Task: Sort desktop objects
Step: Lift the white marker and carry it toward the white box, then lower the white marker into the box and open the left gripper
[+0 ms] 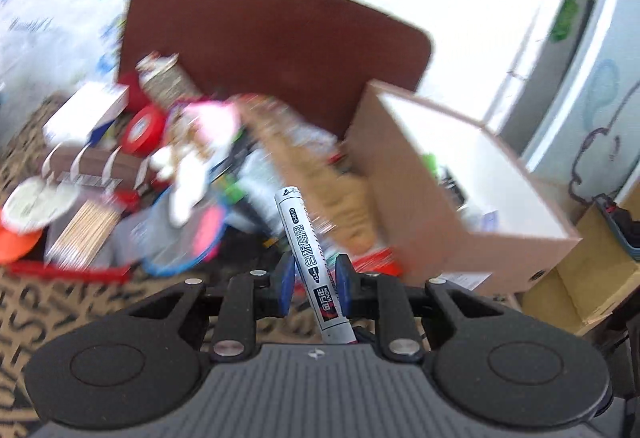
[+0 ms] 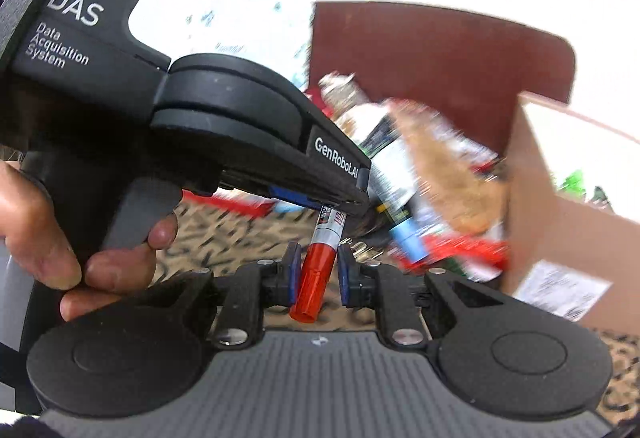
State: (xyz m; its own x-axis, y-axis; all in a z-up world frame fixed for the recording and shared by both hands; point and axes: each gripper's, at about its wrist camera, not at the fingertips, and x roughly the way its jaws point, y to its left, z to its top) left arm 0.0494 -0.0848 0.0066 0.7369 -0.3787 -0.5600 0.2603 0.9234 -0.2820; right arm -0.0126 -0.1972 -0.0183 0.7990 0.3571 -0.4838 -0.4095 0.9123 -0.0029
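1. The left gripper has its blue pads closed on a white-barrelled marker, gripping it near the middle; the barrel points forward and up toward the clutter.
2. In the right wrist view the same marker hangs out of the left gripper, red cap end down, and that cap sits in the gap of the right gripper.
3. The right gripper's pads stand just beside the cap on either side. A sliver of gap shows on each side, so it reads as slightly open and not yet clamping.
4. The step in hand looks like a handover or a cap pull between the two grippers; which of the two cannot be told.
5. Behind lie a blurred heap of desktop objects and an open cardboard box, well apart from the marker.
6. The next move calls for the right gripper to close squarely on the cap before the left lets go, since the round barrel could slip or twist.
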